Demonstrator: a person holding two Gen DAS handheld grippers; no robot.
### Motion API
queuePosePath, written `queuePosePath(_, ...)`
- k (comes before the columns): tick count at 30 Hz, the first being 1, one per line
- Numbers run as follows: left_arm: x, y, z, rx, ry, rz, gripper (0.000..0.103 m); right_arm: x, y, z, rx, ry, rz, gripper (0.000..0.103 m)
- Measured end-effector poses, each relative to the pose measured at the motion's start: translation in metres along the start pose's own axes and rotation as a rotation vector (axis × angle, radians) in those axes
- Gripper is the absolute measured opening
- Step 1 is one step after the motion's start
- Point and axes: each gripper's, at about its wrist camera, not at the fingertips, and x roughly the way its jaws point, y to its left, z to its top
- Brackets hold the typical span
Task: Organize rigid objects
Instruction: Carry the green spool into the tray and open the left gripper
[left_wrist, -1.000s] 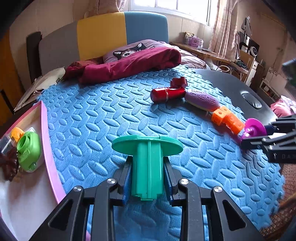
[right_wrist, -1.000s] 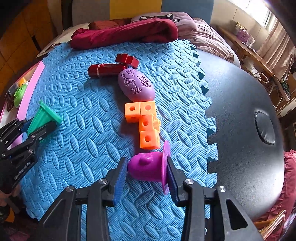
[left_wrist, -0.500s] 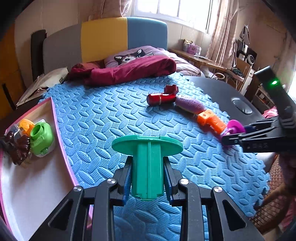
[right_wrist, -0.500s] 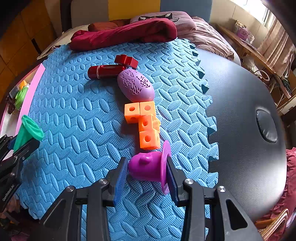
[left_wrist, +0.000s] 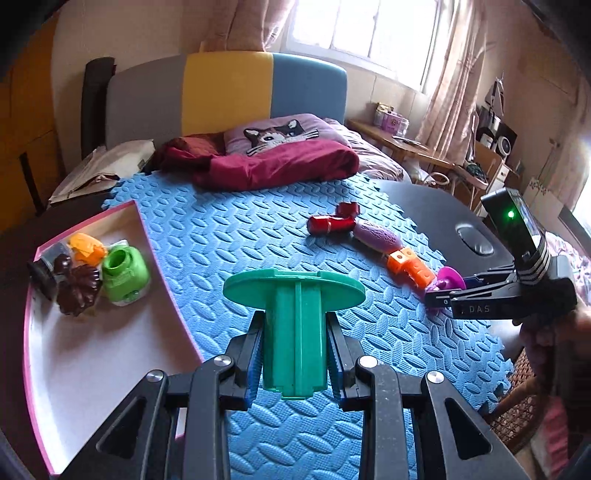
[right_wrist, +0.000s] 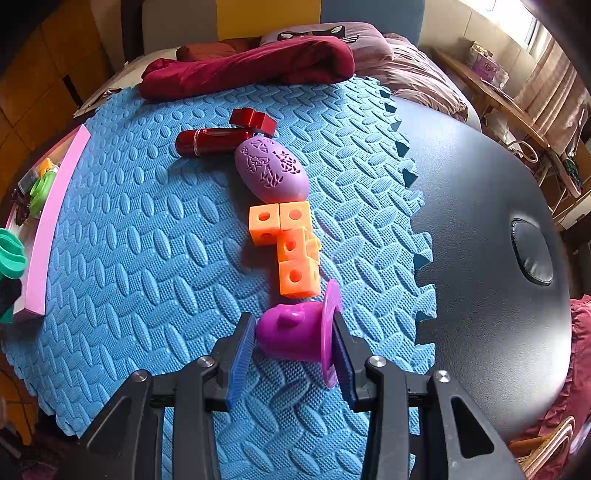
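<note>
My left gripper is shut on a green flanged peg and holds it above the blue foam mat, beside the pink-rimmed tray. My right gripper is shut on a magenta flanged cup that lies on its side on the mat; it also shows in the left wrist view. On the mat lie orange cubes, a purple egg and a red cylinder with a red block.
The tray holds a green toy, an orange piece and a dark brown flower-shaped piece. A maroon blanket lies at the mat's far edge. A black table surface lies right of the mat.
My left gripper has carried the green peg left toward the tray, so more of the tray shows. The right gripper has stayed on the magenta cup.
</note>
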Motion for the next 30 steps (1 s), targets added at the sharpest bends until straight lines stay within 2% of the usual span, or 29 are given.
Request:
queuePosePath(13,-0.019,0.049,-0.008,-0.122,-0.010,0.059,0.030,0.000,0.000,0.000,-0.004,0.001,-0.002,0.041)
queuePosePath(23,-0.045,0.146,-0.024,-0.377,-0.013,0.160,0.030,0.000,0.000,0.000,0.000,0.000,0.003,0.040)
queuePosePath(30,-0.031,0.183,-0.037,-0.503,0.048,0.160,0.030,-0.001,-0.003,0.000,0.010,-0.002,0.015,0.040)
